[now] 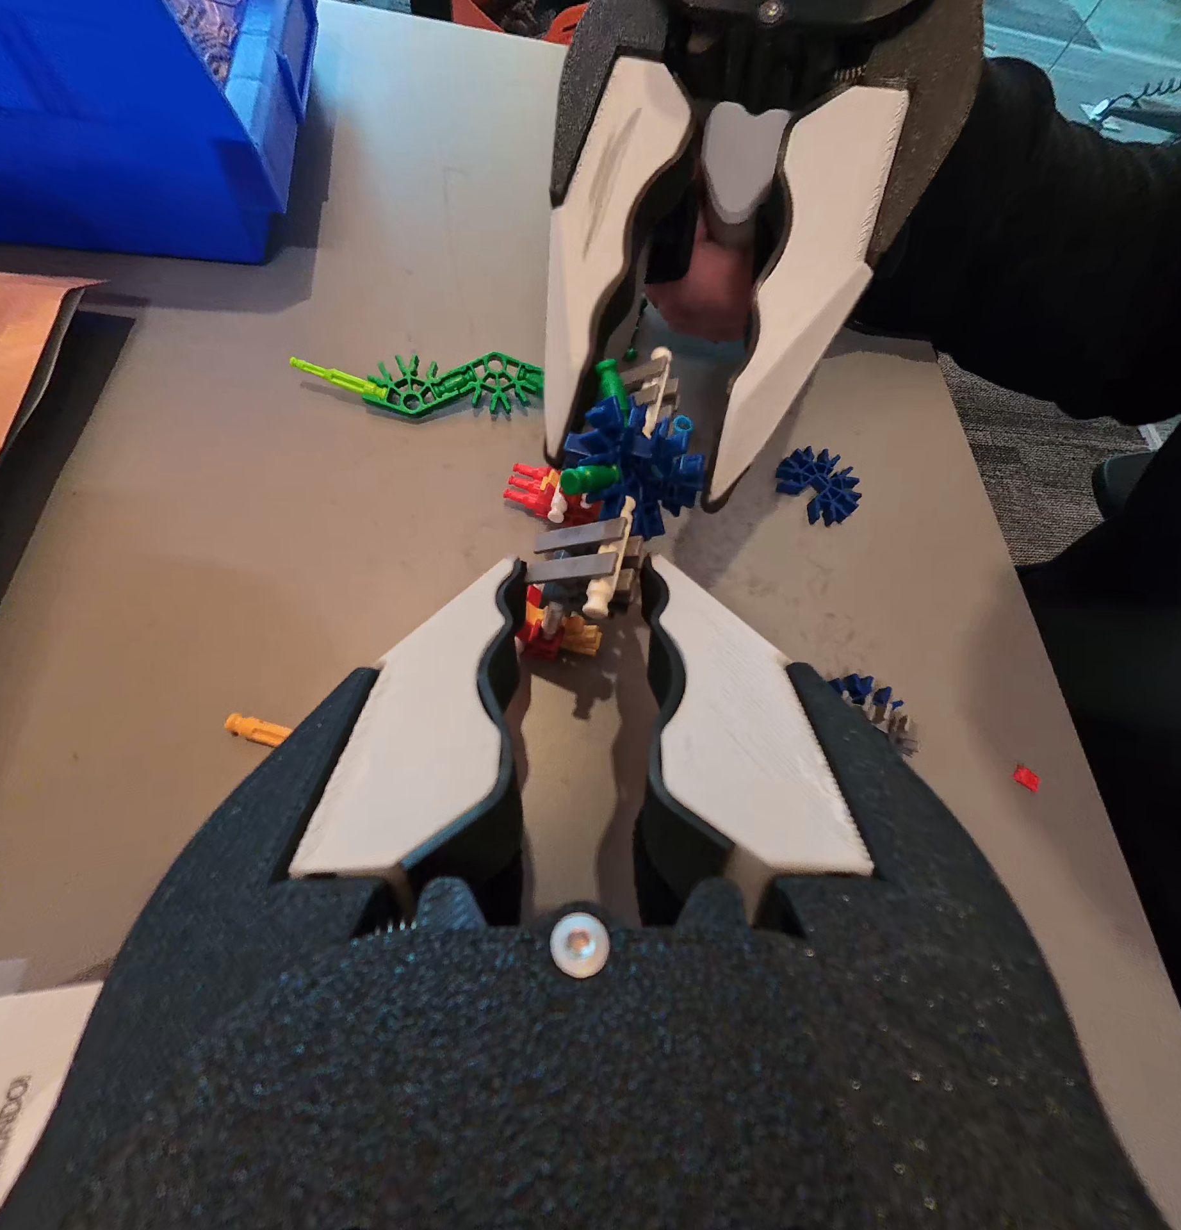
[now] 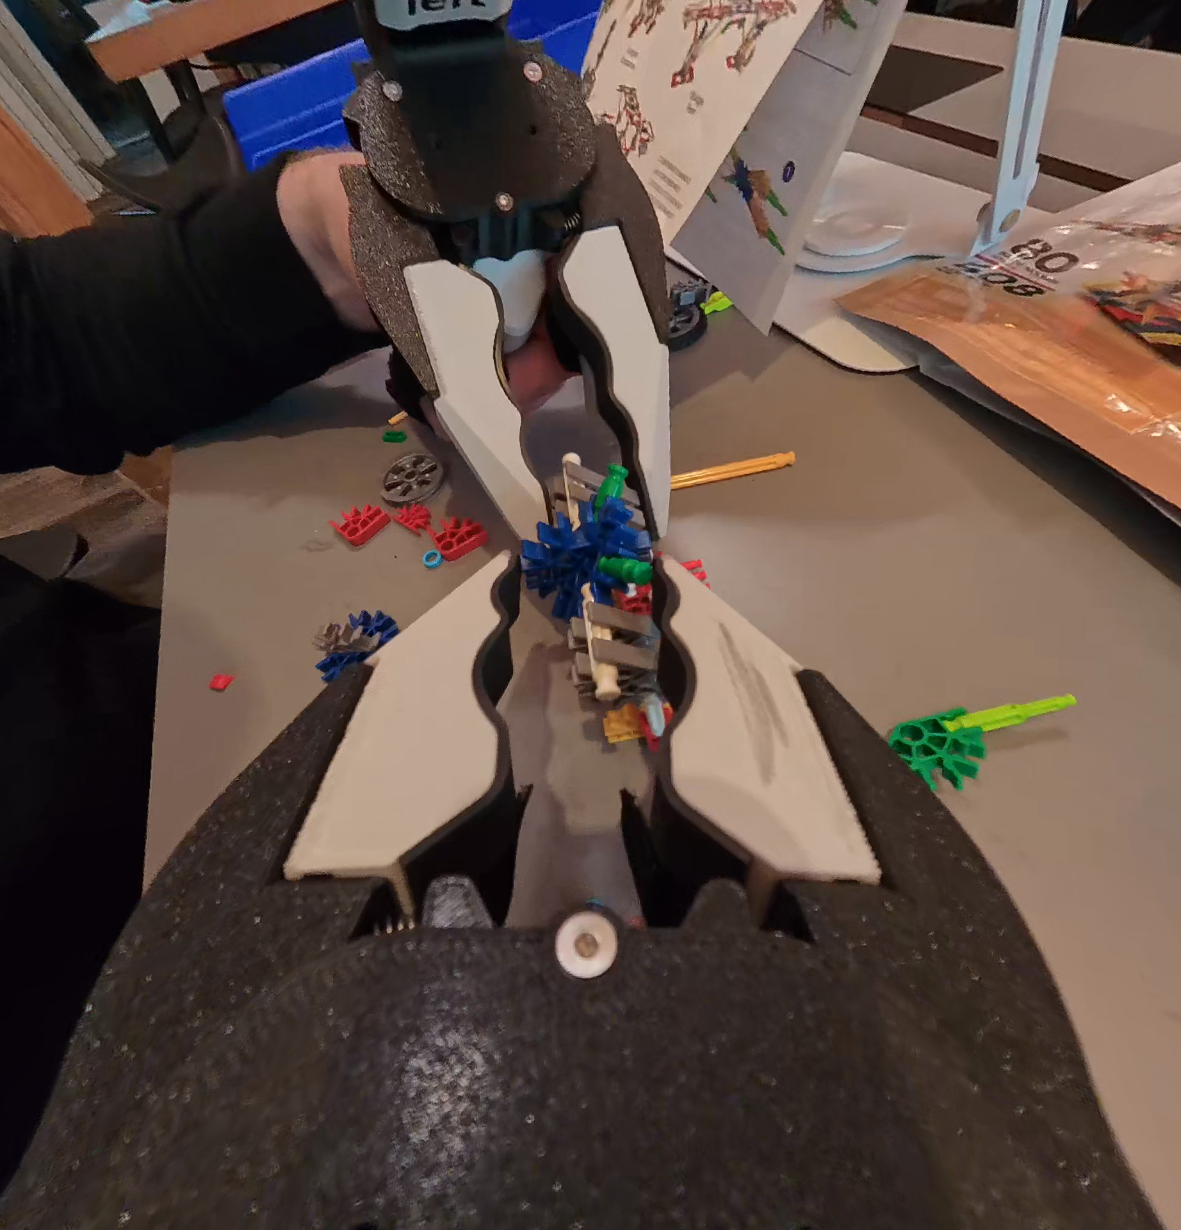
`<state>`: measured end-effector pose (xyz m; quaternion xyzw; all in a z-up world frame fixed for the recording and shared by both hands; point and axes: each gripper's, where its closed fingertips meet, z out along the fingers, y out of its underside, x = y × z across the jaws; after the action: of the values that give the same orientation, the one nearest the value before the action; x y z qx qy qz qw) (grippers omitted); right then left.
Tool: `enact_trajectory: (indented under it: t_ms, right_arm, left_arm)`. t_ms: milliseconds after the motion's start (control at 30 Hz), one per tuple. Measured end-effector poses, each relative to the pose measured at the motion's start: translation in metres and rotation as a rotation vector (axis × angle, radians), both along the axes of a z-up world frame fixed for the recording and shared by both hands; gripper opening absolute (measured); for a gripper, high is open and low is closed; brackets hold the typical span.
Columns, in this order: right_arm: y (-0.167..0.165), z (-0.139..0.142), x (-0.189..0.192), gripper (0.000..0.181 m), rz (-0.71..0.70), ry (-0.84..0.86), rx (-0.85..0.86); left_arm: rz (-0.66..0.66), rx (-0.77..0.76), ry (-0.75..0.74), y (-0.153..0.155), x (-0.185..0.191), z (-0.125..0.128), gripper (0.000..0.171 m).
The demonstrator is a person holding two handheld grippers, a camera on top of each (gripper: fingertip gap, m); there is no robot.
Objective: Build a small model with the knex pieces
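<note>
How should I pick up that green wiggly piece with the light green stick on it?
Probably by the light green stick: it pokes out free from the green piece, which lies flat on the table. It's clear of the toy model. Come straight down, pinching across the stick.

Both grippers (image 1: 581,566) (image 2: 584,566) have speckled black bodies with white, wavy-edged fingers (image 1: 435,705). One silver screw (image 1: 579,944) sits behind them. The sleeves (image 2: 129,333) are black.
</note>
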<state>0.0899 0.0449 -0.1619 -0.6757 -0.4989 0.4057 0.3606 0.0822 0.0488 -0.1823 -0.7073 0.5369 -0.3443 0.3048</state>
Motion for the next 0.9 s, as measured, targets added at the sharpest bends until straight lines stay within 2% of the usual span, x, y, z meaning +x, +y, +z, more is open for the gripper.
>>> enact_trajectory:
  t_ms: [300,800,900]
  right_arm:
    - [0.0018,0.0003,0.0008,0.038,0.001,0.002,0.097]
    - [0.0016,0.0035,0.0006,0.038,-0.001,-0.065,0.515]
    - [0.0012,0.0031,0.0011,0.038,-0.001,-0.062,0.511]
  left_arm:
    - [-0.009,-0.03,-0.005,-0.0009,0.0002,0.0003,0.032]
    - [-0.005,-0.172,-0.032,-0.0075,0.0001,0.0037,0.032]
    - [-0.006,-0.152,-0.031,-0.0071,0.0004,0.0035,0.032]
